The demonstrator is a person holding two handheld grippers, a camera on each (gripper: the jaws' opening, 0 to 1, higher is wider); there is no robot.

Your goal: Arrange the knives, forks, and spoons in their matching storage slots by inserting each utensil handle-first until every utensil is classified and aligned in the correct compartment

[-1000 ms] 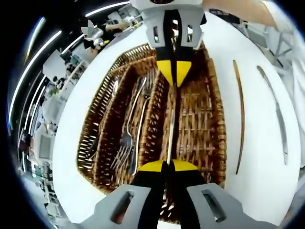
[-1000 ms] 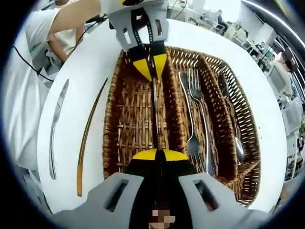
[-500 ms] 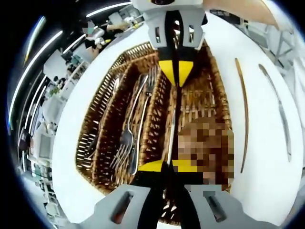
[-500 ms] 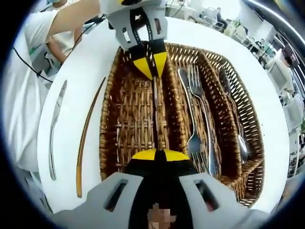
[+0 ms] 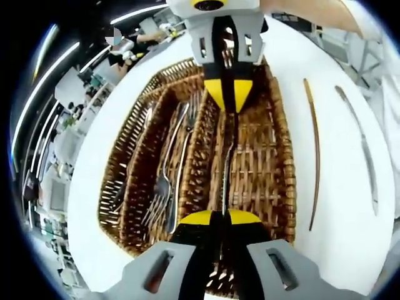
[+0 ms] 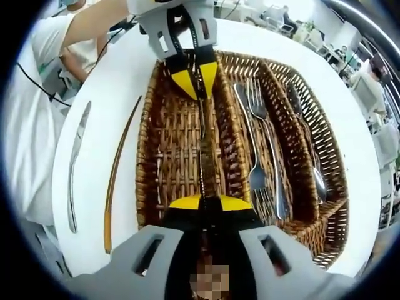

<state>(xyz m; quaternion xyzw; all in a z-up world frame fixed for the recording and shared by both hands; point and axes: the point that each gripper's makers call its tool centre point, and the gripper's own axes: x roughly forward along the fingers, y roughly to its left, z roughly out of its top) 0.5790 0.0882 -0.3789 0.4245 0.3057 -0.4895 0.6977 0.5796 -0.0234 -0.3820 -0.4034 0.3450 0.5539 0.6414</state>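
Observation:
A silver knife (image 5: 225,169) hangs lengthwise over the wide compartment of a wicker cutlery tray (image 5: 289,187). My left gripper (image 5: 216,215) is shut on its near end, and my right gripper (image 5: 229,103) is shut on the far end. In the right gripper view the same knife (image 6: 202,147) runs from my right gripper (image 6: 201,201) up to the left gripper (image 6: 195,81). Forks (image 6: 257,156) lie in the tray's (image 6: 145,181) middle slot and spoons (image 6: 310,159) in the outer slot. The forks (image 5: 165,181) also show in the left gripper view.
On the round white table beside the tray lie a thin gold-handled knife (image 5: 314,150) and a silver knife (image 5: 361,150). The right gripper view shows them too, as the gold-handled knife (image 6: 117,172) and the silver knife (image 6: 75,165). A person in white (image 6: 37,94) stands at the table edge.
Both grippers keep their hold on the knife over the wide compartment. The views have shifted only slightly, and nothing on the table has moved.

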